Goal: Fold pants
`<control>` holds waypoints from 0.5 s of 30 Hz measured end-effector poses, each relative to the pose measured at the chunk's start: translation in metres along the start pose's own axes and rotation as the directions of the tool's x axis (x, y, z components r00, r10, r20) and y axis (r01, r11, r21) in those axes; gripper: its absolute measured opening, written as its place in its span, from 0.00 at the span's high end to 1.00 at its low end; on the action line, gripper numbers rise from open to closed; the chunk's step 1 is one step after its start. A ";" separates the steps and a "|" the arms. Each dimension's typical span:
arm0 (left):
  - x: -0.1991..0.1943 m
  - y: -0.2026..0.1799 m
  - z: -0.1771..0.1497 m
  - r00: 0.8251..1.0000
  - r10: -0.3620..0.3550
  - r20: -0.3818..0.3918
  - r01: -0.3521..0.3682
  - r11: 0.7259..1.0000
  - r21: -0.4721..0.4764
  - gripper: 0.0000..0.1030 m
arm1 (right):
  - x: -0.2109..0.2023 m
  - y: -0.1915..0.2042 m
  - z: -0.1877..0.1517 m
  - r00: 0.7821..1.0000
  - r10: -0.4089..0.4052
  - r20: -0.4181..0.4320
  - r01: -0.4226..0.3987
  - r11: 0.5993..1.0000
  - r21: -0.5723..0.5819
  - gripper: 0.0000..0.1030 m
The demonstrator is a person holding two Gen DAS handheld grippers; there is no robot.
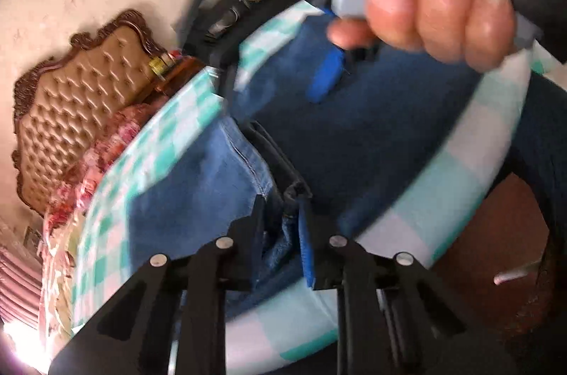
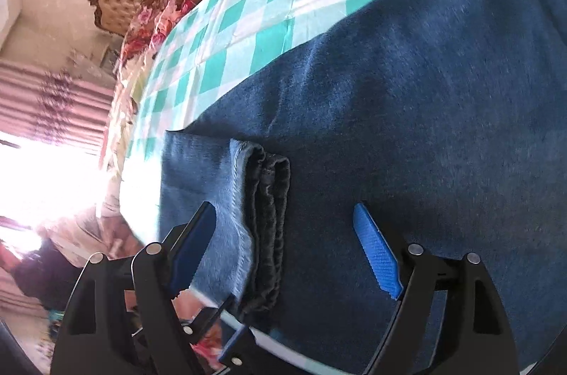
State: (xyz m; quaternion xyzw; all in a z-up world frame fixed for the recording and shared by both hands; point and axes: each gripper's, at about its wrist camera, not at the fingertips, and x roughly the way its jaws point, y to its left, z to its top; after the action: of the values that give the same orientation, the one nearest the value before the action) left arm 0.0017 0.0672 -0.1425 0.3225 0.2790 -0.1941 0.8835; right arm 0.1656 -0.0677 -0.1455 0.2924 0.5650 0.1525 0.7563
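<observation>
Currently the jeans (image 2: 389,109) lie on the checked tablecloth (image 2: 248,20) of the table. Left tool (image 1: 280,212) is pinched narrow on the hem (image 1: 283,226); right tool (image 2: 283,233) stands wide, straddling the stacked hems (image 2: 265,215) without gripping. Risks: thin left bite may slip when lifted; right may catch only one layer, skewing the fold.
</observation>
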 end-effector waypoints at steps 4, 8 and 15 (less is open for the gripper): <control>-0.011 0.018 0.007 0.999 0.024 0.035 -0.023 0.999 -0.034 0.83 | 0.001 -0.008 -0.002 0.991 0.117 -0.069 -0.109 0.987 0.115 0.24; -0.017 0.033 0.012 0.998 0.046 0.050 -0.044 0.998 -0.055 0.83 | 0.010 0.003 -0.005 0.974 0.186 -0.129 -0.164 0.973 0.164 0.24; -0.029 0.029 0.014 0.997 0.044 0.056 -0.041 0.998 -0.051 0.83 | 0.036 0.032 0.011 0.968 0.206 -0.143 -0.185 0.972 0.145 0.45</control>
State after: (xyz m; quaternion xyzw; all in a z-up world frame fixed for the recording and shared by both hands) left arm -0.0006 0.0833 -0.1021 0.3007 0.2514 -0.1773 0.9027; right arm 0.1908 -0.0259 -0.1513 0.3826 0.5998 0.2119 0.6700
